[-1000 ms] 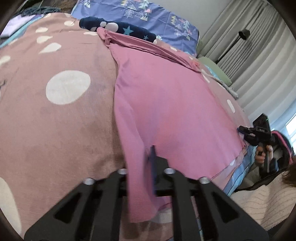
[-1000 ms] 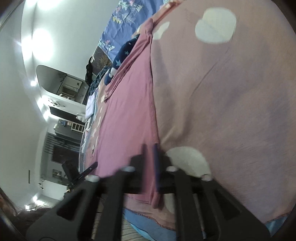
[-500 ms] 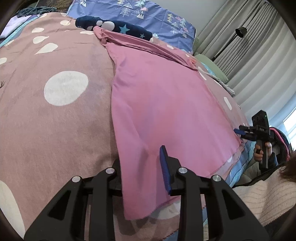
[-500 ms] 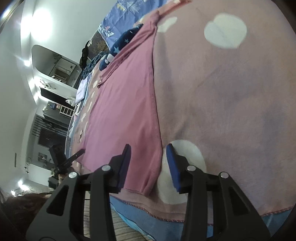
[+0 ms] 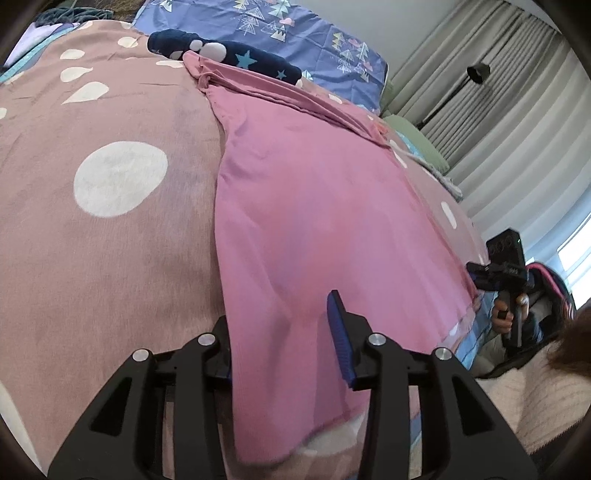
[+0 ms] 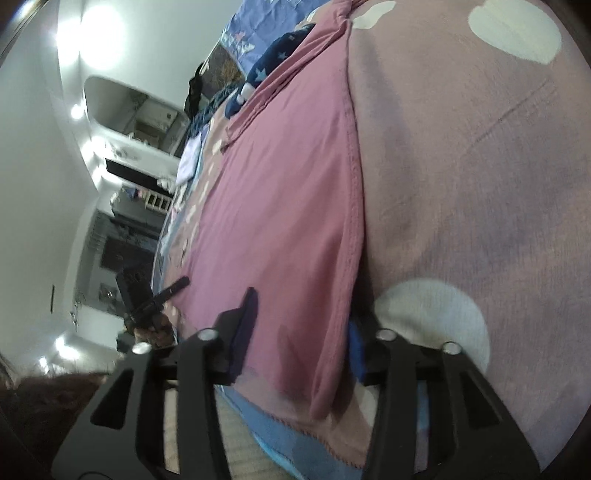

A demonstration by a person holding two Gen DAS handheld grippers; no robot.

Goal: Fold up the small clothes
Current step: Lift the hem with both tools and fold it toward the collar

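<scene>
Lying flat on the bed, the pink garment (image 5: 317, 206) is spread lengthwise over a dusty-pink blanket (image 5: 110, 229) with pale spots, its near hem hanging toward the bed's edge and its far end bunched into folds against a navy cloth with stars (image 5: 236, 55). The left gripper (image 5: 282, 332) straddles the garment's near left corner: its jaws are opening, the blue-padded finger on the right stands clear above the cloth, the other finger is tucked under the garment's edge, so the fabric lies between them without being pinched. In the right wrist view the same garment (image 6: 288, 192) runs away from the camera, its stitched side seam following the blanket (image 6: 480, 184). The right gripper (image 6: 299, 332) sits over the near right corner with its jaws closing, the cloth between them; one pad rests at the top of the fabric, the other is half hidden under the hanging edge, and the pads do not press on it. Each view shows the opposite gripper at the far side of the hem, held by a hand (image 5: 506, 317). Beyond the garment lie a blue patterned pillow (image 5: 295, 33), a green cushion (image 5: 417, 140), grey curtains (image 5: 509, 110) and a floor lamp (image 5: 476, 74)
</scene>
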